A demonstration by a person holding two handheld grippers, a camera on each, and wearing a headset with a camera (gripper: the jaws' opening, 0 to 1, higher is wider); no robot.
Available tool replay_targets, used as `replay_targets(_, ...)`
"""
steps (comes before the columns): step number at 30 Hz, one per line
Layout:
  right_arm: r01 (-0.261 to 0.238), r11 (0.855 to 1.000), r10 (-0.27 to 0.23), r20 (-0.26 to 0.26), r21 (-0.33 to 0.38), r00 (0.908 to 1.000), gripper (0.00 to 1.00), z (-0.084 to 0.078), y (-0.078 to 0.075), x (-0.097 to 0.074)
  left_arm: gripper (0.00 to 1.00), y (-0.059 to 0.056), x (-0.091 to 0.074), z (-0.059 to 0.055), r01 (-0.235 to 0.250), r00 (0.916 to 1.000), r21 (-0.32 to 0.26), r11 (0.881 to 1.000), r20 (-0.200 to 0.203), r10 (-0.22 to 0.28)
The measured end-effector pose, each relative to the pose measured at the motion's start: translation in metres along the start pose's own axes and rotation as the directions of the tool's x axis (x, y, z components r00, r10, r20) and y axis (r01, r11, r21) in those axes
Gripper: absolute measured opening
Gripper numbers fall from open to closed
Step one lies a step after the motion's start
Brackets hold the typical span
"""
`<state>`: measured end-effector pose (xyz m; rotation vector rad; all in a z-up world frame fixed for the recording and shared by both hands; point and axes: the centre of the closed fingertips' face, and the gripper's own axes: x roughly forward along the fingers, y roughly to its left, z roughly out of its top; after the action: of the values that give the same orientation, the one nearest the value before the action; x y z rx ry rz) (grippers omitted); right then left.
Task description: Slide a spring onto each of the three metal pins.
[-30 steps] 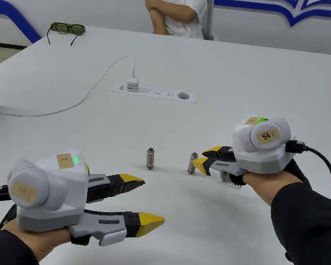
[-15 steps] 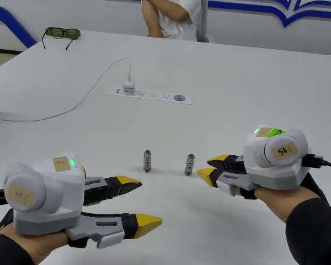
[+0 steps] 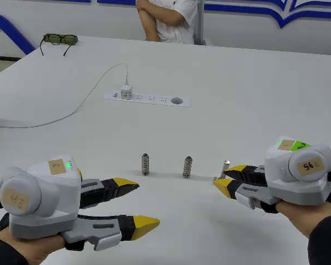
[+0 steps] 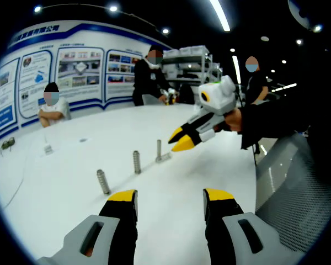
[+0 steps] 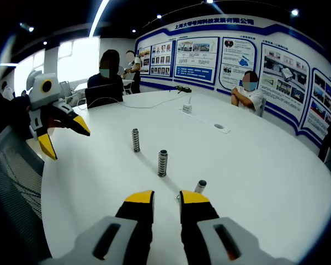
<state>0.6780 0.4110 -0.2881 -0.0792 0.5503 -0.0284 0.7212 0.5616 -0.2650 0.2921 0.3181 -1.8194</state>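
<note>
White table (image 3: 254,83) carries all the work; your two tools hang low over its near side, tips turned inward toward each other.

Left tool (image 3: 139,202): jaws spread wide with nothing between them. It is well short of the row of pins, which stands ahead of its tips and off to the outer side.

Right tool (image 3: 227,178): jaws parted by a narrow gap, and nothing can be seen in that gap.

Three pins stand upright in a row that runs across the space between your tools. Counting away from the left tool, the first sprung pin (image 3: 145,164) and the second sprung pin (image 3: 187,167) are each coiled along the shaft.

The bare pin (image 3: 225,165) is the last in the row. It stands just past the right tool's tips and a little to the right of their gap in the right gripper view. Its long axis is vertical, crosswise to the reach of your jaws.

A small pale thing (image 3: 215,178) lies at the foot of the bare pin, beside the right tool's lower tip. It is too small to tell whether it is a loose spring or part of the pin's base.

Judged from this, two pins of three are served and your right tool is much the nearer. A spring has to come down over the pin's top along that vertical axis, not be pushed in from the side.
</note>
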Motion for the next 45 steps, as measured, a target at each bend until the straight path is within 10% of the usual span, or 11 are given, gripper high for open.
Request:
replay_targets(15, 0.012, 1.0, -0.011, -0.055, 0.02, 0.9984, 0.19, -0.034, -0.034, 0.007, 0.48, -0.001, -0.001, -0.001, -0.004, 0.9999, 0.004, 1.0, -0.015, 0.004)
replay_targets(45, -0.069, 0.998, 0.07, -0.11, 0.009, 0.9915, 0.14, -0.054, -0.034, 0.028, 0.47, 0.003, -0.001, -0.006, -0.016, 0.9995, -0.015, 1.0, -0.027, 0.016)
